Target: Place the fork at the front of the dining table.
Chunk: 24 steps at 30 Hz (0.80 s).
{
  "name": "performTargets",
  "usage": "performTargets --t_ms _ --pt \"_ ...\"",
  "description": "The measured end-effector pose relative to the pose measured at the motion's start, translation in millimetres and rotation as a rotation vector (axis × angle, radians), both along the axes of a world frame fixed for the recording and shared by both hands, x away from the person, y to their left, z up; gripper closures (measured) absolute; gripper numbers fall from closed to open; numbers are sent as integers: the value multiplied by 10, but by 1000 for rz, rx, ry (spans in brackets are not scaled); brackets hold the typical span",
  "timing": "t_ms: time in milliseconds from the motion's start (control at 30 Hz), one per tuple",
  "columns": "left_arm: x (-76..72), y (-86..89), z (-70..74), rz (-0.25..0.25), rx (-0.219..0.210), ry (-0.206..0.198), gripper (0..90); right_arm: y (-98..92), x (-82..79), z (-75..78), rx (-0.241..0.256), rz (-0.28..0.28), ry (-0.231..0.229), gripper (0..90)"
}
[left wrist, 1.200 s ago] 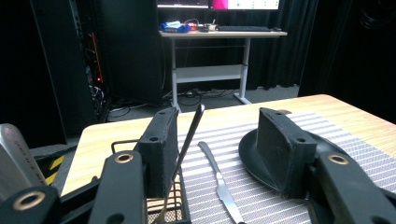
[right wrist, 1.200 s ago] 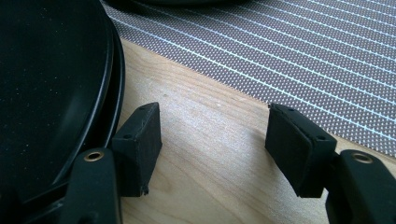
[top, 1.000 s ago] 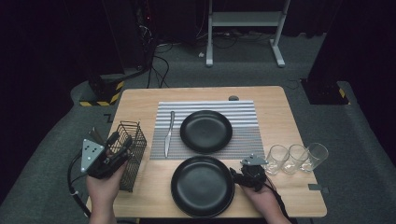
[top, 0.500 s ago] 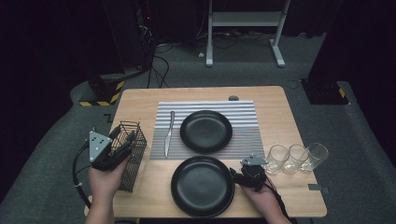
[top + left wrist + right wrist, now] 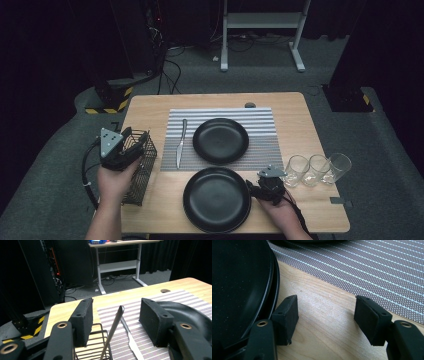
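left tongs (image 5: 115,315) released over the wire basket (image 5: 136,165) rim, right tongs (image 5: 325,315) released on bare table (image 5: 310,130) beside the plate (image 5: 216,199) edge

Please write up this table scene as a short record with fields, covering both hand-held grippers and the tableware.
left hand-held gripper: open, above the wire basket, a metal utensil handle standing between its jaws
right hand-held gripper: open, empty, low over bare table beside the near plate
far plate: on the striped mat
knife: lying on the mat, left of the far plate
glasses: three in a row at the right edge
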<state>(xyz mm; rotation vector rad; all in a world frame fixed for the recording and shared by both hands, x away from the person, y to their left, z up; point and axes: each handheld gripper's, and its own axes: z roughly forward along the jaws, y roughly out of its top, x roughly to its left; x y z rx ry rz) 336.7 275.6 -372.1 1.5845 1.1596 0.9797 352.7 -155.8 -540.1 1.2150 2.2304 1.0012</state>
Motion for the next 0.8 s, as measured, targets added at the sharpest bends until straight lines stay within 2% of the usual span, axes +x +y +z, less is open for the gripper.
performTargets --t_ms 67,267,433,800 --pt "34 -7 0 -3 -7 5 443 0 0 0 0 0 0 359" --pt "117 -42 10 7 7 4 445 0 0 0 0 0 0 359" --pt "200 -70 -10 10 3 26 457 0 0 0 0 0 0 359" --pt "310 -155 -56 28 41 64 505 -1 1 0 -1 1 -1 359"
